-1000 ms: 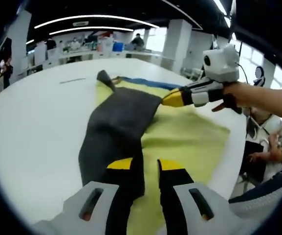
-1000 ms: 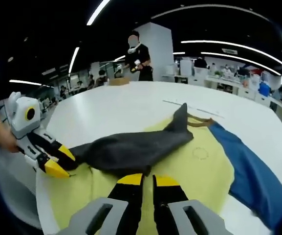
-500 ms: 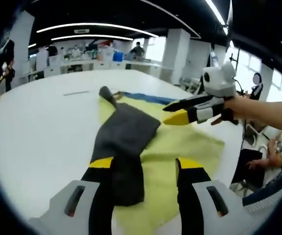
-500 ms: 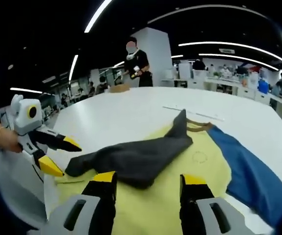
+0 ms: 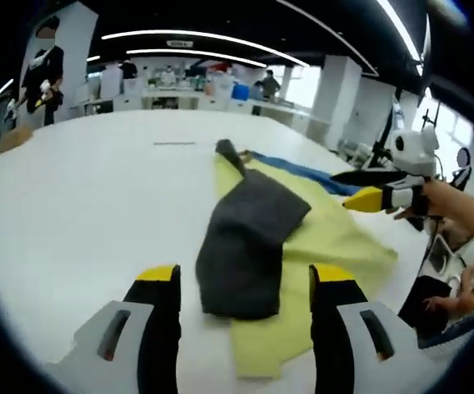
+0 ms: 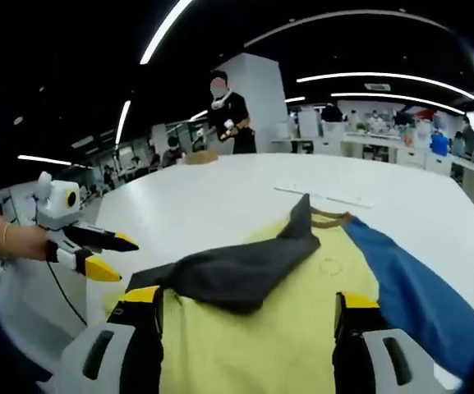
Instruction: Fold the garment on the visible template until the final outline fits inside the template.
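A yellow garment lies flat on the white table, with a dark grey part folded over it and a blue part along its far side. My left gripper is open just short of the grey fold's near end, holding nothing. In the right gripper view the grey fold crosses the yellow cloth, and the blue part lies to the right. My right gripper is open above the yellow cloth, empty. Each gripper appears in the other's view, the right gripper and the left gripper, both open and off the cloth.
A thin pale strip lies on the table beyond the garment, the same strip past the collar. The table edge runs close by the left gripper. A person in black stands at the far side, with desks and people behind.
Both grippers went from shut on the grey fold to open, letting it drop onto the yellow cloth. Both have drawn back from the garment, and the jaws stand wider apart.
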A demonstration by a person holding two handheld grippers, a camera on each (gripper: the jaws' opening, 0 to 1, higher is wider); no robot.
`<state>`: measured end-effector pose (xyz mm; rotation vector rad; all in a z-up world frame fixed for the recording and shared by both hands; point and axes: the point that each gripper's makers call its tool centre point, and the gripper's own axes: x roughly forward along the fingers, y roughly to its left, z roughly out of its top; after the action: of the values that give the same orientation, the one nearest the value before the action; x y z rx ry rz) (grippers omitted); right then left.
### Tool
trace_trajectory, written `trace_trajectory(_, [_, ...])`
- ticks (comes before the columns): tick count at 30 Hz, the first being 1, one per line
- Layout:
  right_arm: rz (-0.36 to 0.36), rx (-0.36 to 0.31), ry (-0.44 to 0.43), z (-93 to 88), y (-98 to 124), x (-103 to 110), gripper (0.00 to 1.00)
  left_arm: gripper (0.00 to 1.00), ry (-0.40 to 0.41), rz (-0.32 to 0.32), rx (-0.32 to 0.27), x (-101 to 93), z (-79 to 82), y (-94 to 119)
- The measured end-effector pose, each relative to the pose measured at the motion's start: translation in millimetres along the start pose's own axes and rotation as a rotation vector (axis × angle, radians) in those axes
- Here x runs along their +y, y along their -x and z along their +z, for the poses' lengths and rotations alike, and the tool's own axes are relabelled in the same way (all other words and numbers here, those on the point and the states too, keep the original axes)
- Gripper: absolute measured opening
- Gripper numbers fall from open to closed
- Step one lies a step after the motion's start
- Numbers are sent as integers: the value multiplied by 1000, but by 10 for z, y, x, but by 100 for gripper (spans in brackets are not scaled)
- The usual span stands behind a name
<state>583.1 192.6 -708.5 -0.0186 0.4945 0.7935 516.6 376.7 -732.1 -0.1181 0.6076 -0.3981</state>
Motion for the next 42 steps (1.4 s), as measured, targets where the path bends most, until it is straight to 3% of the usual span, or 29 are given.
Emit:
trace_trajectory(22, [-25, -12, 6, 14, 309, 12, 97, 36, 109, 92, 83, 164, -268, 85])
trace_trajectory(26, [-28, -12, 9, -3, 354, 16, 97, 35, 191, 82, 95, 147, -322, 66])
trace_trajectory(42, [-55, -7, 0, -56, 496, -5, 96, 22, 337, 47, 116, 79, -443, -43])
